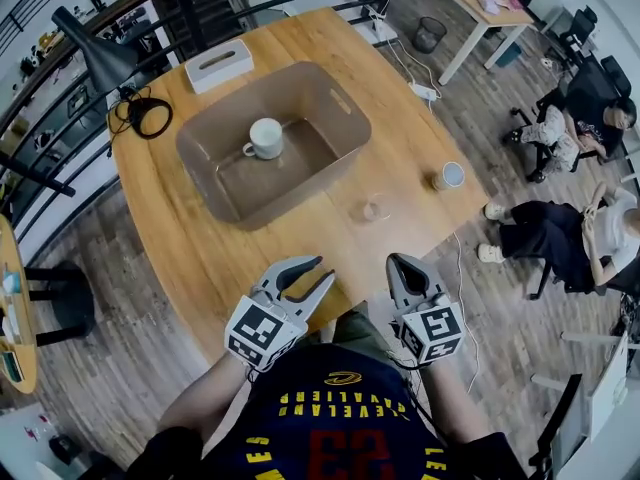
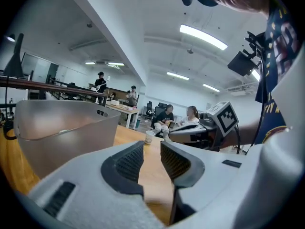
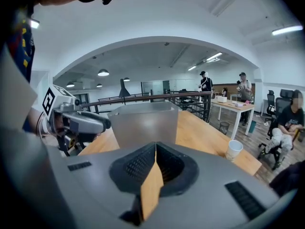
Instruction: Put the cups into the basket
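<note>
A translucent grey basket stands in the middle of the wooden table with a white mug inside it. A white paper cup stands near the table's right edge, and a small clear glass sits in front of the basket. My left gripper hovers at the near table edge, open and empty. Beside it my right gripper is shut with nothing in it. The left gripper view shows open jaws, the basket and the paper cup. In the right gripper view are the basket and the cup.
A white tissue box, a black desk lamp and black headphones sit at the table's far left. A power strip lies at the far right edge. People sit on chairs to the right.
</note>
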`<move>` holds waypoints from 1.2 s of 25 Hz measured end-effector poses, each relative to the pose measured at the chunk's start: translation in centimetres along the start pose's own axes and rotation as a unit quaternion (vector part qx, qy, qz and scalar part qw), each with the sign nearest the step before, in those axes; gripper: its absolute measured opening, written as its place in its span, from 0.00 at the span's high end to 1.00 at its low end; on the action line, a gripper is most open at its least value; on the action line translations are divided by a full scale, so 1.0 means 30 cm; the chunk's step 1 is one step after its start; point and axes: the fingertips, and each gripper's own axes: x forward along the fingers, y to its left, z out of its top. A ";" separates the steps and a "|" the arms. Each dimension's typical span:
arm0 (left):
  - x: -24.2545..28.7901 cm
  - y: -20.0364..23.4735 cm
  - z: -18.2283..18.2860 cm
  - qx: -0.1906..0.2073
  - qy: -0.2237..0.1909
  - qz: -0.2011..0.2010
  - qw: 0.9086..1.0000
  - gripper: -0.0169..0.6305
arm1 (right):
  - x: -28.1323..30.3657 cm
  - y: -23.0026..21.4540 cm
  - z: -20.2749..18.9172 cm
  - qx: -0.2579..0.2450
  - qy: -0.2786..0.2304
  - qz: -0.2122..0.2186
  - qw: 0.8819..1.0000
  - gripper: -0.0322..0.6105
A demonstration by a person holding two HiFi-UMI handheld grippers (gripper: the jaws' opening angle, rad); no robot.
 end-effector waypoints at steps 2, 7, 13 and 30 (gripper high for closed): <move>0.048 0.003 -0.031 0.003 0.028 -0.008 1.000 0.81 | 0.013 -0.059 -0.031 -0.002 0.014 0.002 1.000 0.93; 0.185 0.035 -0.098 0.016 0.081 -0.012 0.996 0.78 | 0.089 -0.173 -0.099 -0.036 0.059 0.031 0.997 0.76; 0.384 0.093 -0.188 0.044 0.138 -0.010 0.989 0.77 | 0.198 -0.285 -0.214 -0.149 0.118 0.101 0.977 0.74; 0.712 0.227 -0.503 0.114 0.301 -0.012 0.947 0.73 | 0.474 -0.382 -0.444 -0.324 0.228 0.293 0.870 0.71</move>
